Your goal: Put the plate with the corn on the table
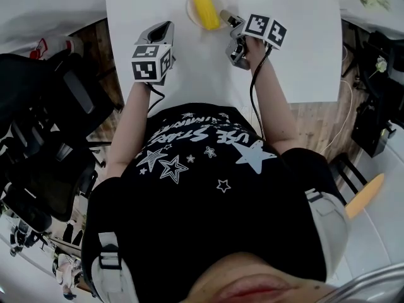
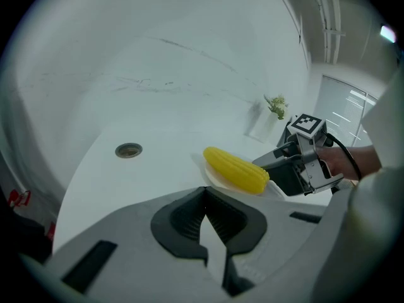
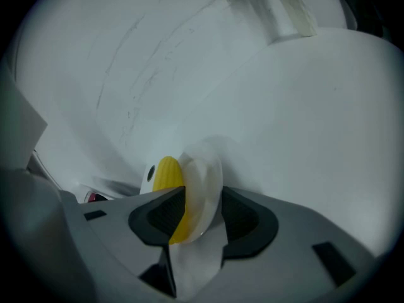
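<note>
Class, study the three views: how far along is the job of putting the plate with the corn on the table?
Done, it seems: the plate with the corn rests on the white table. In hand: the right gripper has its jaws apart around the plate's rim, not pressing it. Remaining: drawing that gripper clear of the plate. The left gripper is shut and empty.

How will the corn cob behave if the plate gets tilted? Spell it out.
The corn cob is a rounded cylinder lying loose on the plate, so it would probably roll sideways. The plate looks shallow, so its rim may not stop it.
</note>
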### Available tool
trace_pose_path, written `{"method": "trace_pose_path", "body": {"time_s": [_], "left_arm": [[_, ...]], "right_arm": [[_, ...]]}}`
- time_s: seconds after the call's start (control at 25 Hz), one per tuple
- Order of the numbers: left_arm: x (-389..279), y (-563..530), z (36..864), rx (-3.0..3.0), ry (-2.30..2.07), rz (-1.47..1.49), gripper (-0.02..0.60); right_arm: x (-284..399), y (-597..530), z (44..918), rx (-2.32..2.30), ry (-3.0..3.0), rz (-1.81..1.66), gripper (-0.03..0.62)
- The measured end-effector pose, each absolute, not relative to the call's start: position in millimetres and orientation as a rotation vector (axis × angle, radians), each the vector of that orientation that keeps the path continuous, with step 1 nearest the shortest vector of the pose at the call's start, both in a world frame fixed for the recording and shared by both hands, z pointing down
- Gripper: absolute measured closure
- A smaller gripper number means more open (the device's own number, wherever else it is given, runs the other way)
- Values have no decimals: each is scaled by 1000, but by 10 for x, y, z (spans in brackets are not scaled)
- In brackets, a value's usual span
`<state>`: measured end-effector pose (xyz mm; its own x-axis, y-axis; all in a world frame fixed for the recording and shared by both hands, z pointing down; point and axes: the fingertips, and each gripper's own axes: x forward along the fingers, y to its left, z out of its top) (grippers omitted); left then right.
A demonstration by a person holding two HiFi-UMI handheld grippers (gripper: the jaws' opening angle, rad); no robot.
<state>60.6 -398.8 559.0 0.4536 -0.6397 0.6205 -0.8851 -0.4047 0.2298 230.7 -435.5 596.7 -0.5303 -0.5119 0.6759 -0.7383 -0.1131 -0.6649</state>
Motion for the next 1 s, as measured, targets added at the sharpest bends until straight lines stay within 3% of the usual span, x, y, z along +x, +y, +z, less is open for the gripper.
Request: {"method": "trace_pose_path", "body": {"time_s": [0.32,1.0], "left_arm": [[558,-3938,5544,2187,-1255,599,575],[31,-3291,5046,2315,-1164,517,575]], "right_arm": [[2503,-4324,5949,1498,-1931,1723,411],[2432,-3630,5241,1697,-2018,1595,494]]}}
